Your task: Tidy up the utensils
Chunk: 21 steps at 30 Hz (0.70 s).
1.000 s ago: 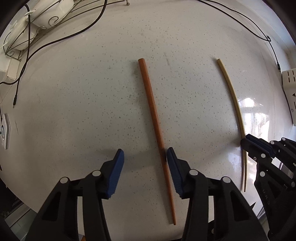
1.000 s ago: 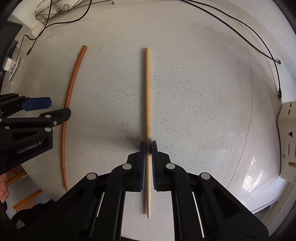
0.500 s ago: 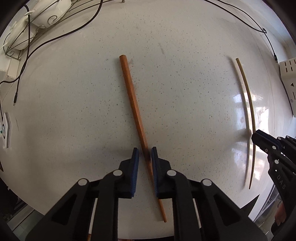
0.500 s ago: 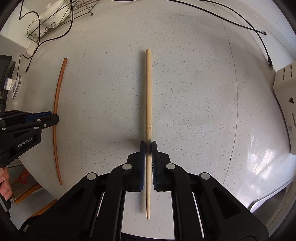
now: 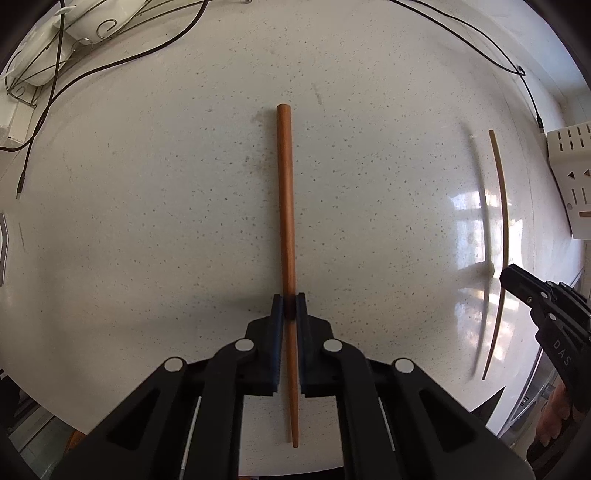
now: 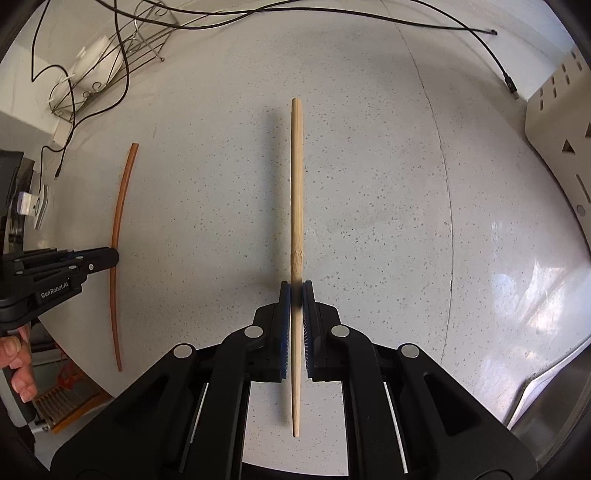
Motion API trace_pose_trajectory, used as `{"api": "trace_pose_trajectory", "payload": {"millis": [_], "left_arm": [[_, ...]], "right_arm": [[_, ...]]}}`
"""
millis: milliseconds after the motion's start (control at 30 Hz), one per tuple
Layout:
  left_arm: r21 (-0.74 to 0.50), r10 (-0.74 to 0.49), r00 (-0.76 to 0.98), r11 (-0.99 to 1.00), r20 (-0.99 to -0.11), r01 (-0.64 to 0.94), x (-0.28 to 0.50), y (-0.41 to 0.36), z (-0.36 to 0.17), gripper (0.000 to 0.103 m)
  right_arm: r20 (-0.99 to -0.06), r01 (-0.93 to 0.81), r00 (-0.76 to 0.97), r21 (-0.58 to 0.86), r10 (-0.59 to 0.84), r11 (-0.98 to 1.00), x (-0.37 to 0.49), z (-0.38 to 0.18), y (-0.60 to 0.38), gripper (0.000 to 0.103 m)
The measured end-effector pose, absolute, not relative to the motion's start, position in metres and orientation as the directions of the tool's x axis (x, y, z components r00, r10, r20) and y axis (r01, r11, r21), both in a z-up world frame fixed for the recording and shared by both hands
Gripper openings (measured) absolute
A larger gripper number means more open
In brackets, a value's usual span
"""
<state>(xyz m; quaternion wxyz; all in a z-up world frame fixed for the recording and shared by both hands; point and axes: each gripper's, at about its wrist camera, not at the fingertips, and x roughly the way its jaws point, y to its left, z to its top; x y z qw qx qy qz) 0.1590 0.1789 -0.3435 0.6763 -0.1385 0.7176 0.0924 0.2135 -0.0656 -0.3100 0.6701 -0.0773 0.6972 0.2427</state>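
Two chopsticks are in play, one per hand, both over the speckled white counter [image 5: 155,221]. The left tongs [image 5: 290,308] have just closed and now pinch the reddish-brown chopstick [image 5: 286,206] between the blue pads, gripping it nearer its thin tip than its blunt end. The right tongs [image 6: 295,295] are clamped tight on the pale bamboo chopstick [image 6: 296,184], likewise nearer its tip. To the right of the bamboo chopstick stands one cream slotted holder [image 6: 557,147]. One wire rack [image 6: 122,62] sits far to its upper left, with several black cables [image 6: 369,18] trailing nearby.
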Motion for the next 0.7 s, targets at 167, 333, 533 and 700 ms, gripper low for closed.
{"api": "trace_pose_trajectory", "payload": {"millis": [167,333,533,700], "left_arm": [[-0.095,-0.095,0.014,0.944,-0.995,-0.317,0.157,0.184,-0.33,0.006],[-0.109,-0.081,0.108,0.952,-0.991,-0.288,0.157,0.182,-0.311,0.006],[-0.112,-0.09,0.092,0.955,-0.992,-0.274,0.161,0.174,-0.318,0.006],[-0.123,-0.113,0.052,0.95,-0.992,-0.288,0.155,0.18,-0.332,0.005]], "right_arm": [[-0.964,-0.398,-0.056,0.261,0.261,0.879,0.217,-0.303,-0.083,0.006],[-0.947,-0.34,-0.059,0.316,0.316,0.886,0.224,-0.301,-0.096,0.006],[-0.959,-0.314,-0.084,0.285,0.272,0.906,0.227,-0.305,-0.101,0.006],[-0.97,-0.351,-0.106,0.244,0.22,0.904,0.224,-0.312,-0.087,0.006]]}}
